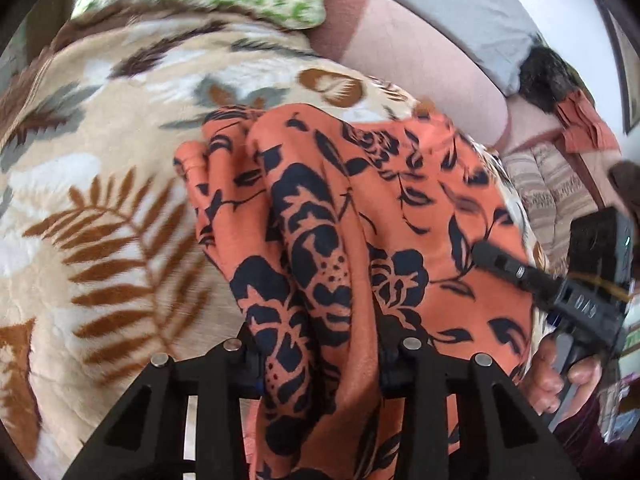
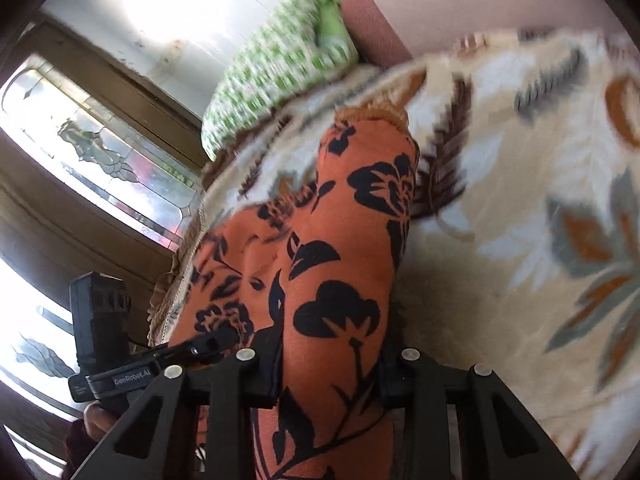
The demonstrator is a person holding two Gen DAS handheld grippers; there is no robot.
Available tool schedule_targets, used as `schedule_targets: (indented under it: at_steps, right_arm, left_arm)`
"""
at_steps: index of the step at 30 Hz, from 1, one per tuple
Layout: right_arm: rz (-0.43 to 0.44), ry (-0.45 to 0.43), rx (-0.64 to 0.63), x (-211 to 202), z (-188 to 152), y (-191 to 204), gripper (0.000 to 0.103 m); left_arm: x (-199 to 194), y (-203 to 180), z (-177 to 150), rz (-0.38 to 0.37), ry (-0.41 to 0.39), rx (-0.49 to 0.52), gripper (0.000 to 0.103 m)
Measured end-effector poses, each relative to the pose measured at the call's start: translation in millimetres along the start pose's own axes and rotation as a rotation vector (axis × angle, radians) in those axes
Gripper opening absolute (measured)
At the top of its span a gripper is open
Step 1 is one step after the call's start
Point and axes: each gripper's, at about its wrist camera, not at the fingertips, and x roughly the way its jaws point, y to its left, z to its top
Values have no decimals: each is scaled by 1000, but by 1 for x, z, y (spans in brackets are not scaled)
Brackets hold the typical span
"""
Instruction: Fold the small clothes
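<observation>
"What have you got in your left gripper [image 1: 320,354]?"

"The orange cloth [image 1: 360,216] with the dark flower print — a bunch of it runs straight between my two fingers, and they're clamped on it. From there it drapes away over the leaf-patterned blanket [image 1: 100,184], in thick folds."

"And your right gripper [image 2: 328,364]?"

"Same cloth [image 2: 344,240], another part of it. It's pinched between those fingers too, and it stretches off toward the green-and-white pillow [image 2: 276,64] at the far end of the blanket [image 2: 520,200]."

"Can you see one tool from the other?"

"Yes. From the left camera my right gripper [image 1: 480,254] comes in from the right edge with its tip on the cloth, my hand [image 1: 560,376] wrapped round the handle below. From the right camera my left gripper [image 2: 208,346] shows low on the left, its tip against the cloth's edge — a window [image 2: 88,148] behind it."

"Anything else around?"

"A grey cushion [image 1: 472,12] on the pinkish sheet [image 1: 420,60] beyond the blanket, and a striped cloth [image 1: 552,188] off to the right."
</observation>
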Motion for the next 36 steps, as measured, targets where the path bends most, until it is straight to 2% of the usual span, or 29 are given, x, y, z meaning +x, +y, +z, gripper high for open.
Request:
schedule_targets:
  at_steps: [4, 6, 8, 9, 10, 11, 12, 13, 15, 16, 17, 18, 20, 21, 22, 23, 24, 25, 26, 28, 30, 34, 36]
  right_arm:
    - [-7, -58, 39, -50, 3, -21, 35]
    - [-42, -77, 59, -67, -5, -40, 35]
    - [-120, -27, 95, -61, -13, -68, 43]
    - [-176, 5, 113, -53, -17, -82, 50]
    - [-238, 50, 148, -44, -22, -97, 60]
    - [-238, 71, 211, -42, -28, -111, 66]
    - [-182, 30, 257, -52, -32, -115, 67]
    - [-181, 6, 269, -64, -32, -113, 67]
    - [-197, -80, 211, -92, -30, -97, 67]
    - [-198, -119, 174, -103, -27, -88, 67]
    - [-191, -153, 136, -111, -23, -77, 67]
    - [-190, -170, 105, -117, -18, -67, 67]
    - [-213, -176, 78, -109, -5, -53, 64]
    - [-204, -166, 85, -100, 2, -52, 49]
    - [-179, -136, 111, -89, 8, -56, 28]
    - [-160, -97, 148, -73, 13, -60, 28]
    - [-165, -45, 178, -55, 19, -67, 28]
    - [-170, 18, 198, -36, 16, -75, 28]
    - [-161, 118, 222, -11, 11, -86, 28]
    - [-162, 59, 209, -12, 9, -86, 27]
    - [-139, 52, 240, -29, 5, -79, 30]
    - [-71, 32, 218, -73, -21, -63, 31]
    - [-33, 12, 178, -95, -47, -48, 34]
  left_arm:
    - [2, -45, -4, -55, -42, 28, 42]
    - [21, -63, -9, -13, -18, 46, 49]
    - [50, -74, -17, 84, 51, 64, 52]
    - [60, -76, -21, 119, 71, 57, 58]
    - [60, -76, -25, 125, 56, 35, 66]
    - [55, -78, -25, 136, 53, 26, 66]
    - [48, -82, -24, 152, 50, 33, 66]
    - [35, -87, -22, 177, 26, 55, 66]
    - [10, -100, -19, 230, -57, 117, 69]
    - [0, -104, -21, 268, -91, 152, 77]
    - [-3, -111, -20, 313, -111, 185, 81]
    - [-3, -118, -16, 373, -124, 226, 81]
    - [11, -124, -9, 487, -117, 276, 81]
    - [21, -125, -6, 540, -102, 292, 81]
    - [38, -122, -8, 598, -57, 309, 81]
    - [50, -118, -11, 633, -18, 307, 81]
    - [51, -112, -14, 643, -11, 294, 81]
    - [48, -108, -17, 635, -38, 273, 82]
    - [46, -105, -18, 621, -50, 252, 82]
    - [39, -99, -19, 577, -46, 194, 82]
    - [24, -99, -17, 544, -42, 151, 82]
    - [-10, -123, -40, 541, -163, 211, 82]
    - [-23, -128, -57, 547, -199, 248, 89]
